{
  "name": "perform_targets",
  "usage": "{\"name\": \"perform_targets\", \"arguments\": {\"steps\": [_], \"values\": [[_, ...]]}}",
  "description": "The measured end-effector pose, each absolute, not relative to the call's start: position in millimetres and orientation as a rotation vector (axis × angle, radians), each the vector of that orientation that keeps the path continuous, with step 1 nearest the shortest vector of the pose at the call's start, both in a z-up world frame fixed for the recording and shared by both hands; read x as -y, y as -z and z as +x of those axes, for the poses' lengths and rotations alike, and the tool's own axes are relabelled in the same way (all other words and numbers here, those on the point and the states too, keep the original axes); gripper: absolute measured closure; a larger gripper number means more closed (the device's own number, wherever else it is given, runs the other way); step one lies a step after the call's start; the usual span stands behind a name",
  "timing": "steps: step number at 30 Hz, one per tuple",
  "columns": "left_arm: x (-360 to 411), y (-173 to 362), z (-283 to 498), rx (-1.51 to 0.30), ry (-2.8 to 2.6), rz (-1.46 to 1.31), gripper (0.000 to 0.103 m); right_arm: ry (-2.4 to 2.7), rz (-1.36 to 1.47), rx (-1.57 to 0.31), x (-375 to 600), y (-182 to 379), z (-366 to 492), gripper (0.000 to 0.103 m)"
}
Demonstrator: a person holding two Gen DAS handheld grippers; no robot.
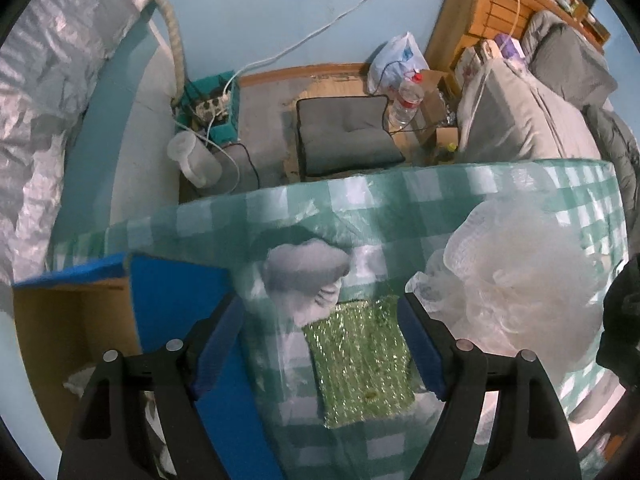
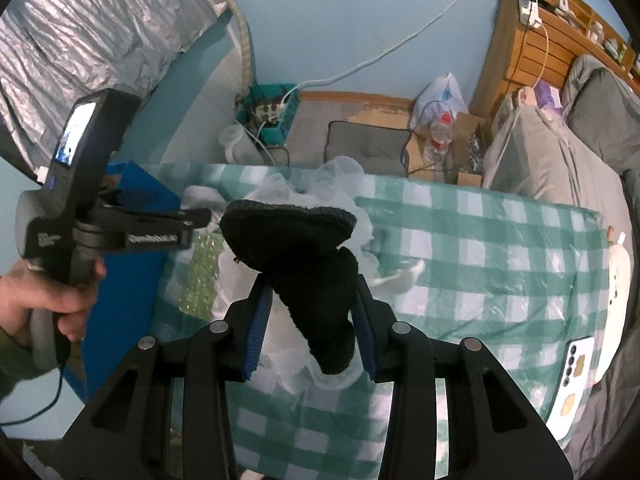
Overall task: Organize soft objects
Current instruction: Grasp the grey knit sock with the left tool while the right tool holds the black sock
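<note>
1. Nearest the right wrist camera, the right gripper [image 2: 310,320] pinches a black sock [image 2: 316,268] by its lower leg, both blue pads pressed into the knit. The sock hangs above the checked tablecloth [image 2: 480,248]; its toe end flops over above the jaws, so it looks limp and light. A pinch across a doubled fold should hold better than one at a single edge, which could slide out.

2. The left gripper [image 1: 320,344] stands spread, nothing between its pads, over a green sparkly pad [image 1: 360,360] lying flat on the cloth. That pad looks thin, soft and springy; taking it across one edge seems safest, since flat-on it gives the fingers little to bite.

3. Just beyond it lies a grey cloth lump [image 1: 308,276], loose and easy to bunch, and to the right a heap of clear plastic bags [image 1: 500,280], likely slippery and prone to trailing if grabbed by one layer.

4. At the left edge an open blue cardboard box [image 1: 168,300] is probably the place for these things; its inside is mostly cut off by the gripper frame, so what it holds cannot be told.

5. In the right view the person's hand [image 2: 44,300] holds the left gripper's handle. Plastic film over the cloth blurs the outlines of things.
</note>
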State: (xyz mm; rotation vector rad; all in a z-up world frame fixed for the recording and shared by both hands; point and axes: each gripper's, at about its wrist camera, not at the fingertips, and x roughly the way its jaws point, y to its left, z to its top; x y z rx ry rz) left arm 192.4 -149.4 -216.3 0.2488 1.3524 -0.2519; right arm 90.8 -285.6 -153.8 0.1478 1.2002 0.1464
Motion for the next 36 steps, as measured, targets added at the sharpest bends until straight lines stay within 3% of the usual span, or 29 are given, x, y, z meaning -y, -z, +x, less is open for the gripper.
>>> {"name": "perform_targets", "arguments": {"steps": [8, 16, 25, 28, 31, 36], "values": [[160.6, 226.8, 204.7, -1.340, 0.211, 0.329, 0.015, -0.147, 0.153, -1.212, 276.2, 156.5, 98.2, 0.065], [159.2, 219.6, 204.2, -1.343, 0.218, 0.255, 0.015, -0.136, 0.169, -1.213, 280.3, 156.5, 91.5, 0.065], [158.7, 248.2, 212.2, -1.425, 0.208, 0.231, 0.016, -0.133, 0.172, -1.226, 282.8, 159.6, 85.5, 0.065], [157.3, 259.3, 213.5, -1.459, 0.198, 0.226, 0.025, -0.130, 0.174, -1.227, 283.0, 159.3, 83.1, 0.065], [154.9, 267.3, 215.3, -1.487, 0.181, 0.245, 0.055, -0.128, 0.177, -1.225, 283.8, 159.1, 81.1, 0.065], [148.6, 264.3, 212.1, -1.461, 0.201, 0.259, 0.073, -0.124, 0.179, -1.222, 284.0, 159.6, 78.5, 0.065]]}}
